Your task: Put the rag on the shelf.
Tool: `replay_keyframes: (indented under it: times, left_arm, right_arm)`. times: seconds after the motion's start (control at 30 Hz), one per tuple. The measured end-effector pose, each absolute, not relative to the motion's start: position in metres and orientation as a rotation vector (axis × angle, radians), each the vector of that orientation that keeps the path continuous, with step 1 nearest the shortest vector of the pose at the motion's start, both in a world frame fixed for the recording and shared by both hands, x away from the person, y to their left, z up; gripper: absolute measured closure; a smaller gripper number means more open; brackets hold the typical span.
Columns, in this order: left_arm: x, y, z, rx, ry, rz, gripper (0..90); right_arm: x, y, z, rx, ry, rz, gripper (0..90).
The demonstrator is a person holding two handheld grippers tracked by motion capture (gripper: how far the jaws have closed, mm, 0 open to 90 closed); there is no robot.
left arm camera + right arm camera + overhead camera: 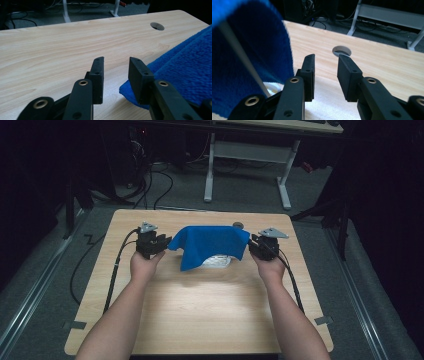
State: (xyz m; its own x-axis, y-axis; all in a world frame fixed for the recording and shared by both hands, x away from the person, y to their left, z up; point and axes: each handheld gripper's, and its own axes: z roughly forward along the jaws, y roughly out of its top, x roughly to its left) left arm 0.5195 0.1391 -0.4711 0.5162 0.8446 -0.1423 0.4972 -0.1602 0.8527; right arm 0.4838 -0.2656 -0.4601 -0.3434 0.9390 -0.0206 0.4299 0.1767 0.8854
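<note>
A blue towel (210, 245) hangs draped over a white object (218, 261) at the back middle of the wooden table (200, 310). My left gripper (162, 242) is at the towel's left edge and open. In the left gripper view its right jaw stands just over a corner of the towel (185, 65), and the gap of the gripper (116, 62) holds nothing. My right gripper (254, 245) is at the towel's right edge, also open (325, 58). There the towel (249, 55) hangs to its left over a thin white rod (239, 52).
A round cable hole (238, 225) sits in the table just behind the towel. It also appears ahead of the jaws as a hole (341, 50) and far right as a hole (157, 26). A white-legged desk (210, 170) and floor cables lie beyond the table.
</note>
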Motion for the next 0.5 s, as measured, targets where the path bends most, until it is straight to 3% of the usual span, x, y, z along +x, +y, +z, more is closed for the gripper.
replay_keyframes:
  times: [0.5]
  left_arm:
    - [0.512, 0.147, -0.450, 1.804, 1.083, 0.516, 63.0]
  right_arm:
    - [0.476, -0.283, -0.442, 1.286, 1.817, 1.136, 59.9]
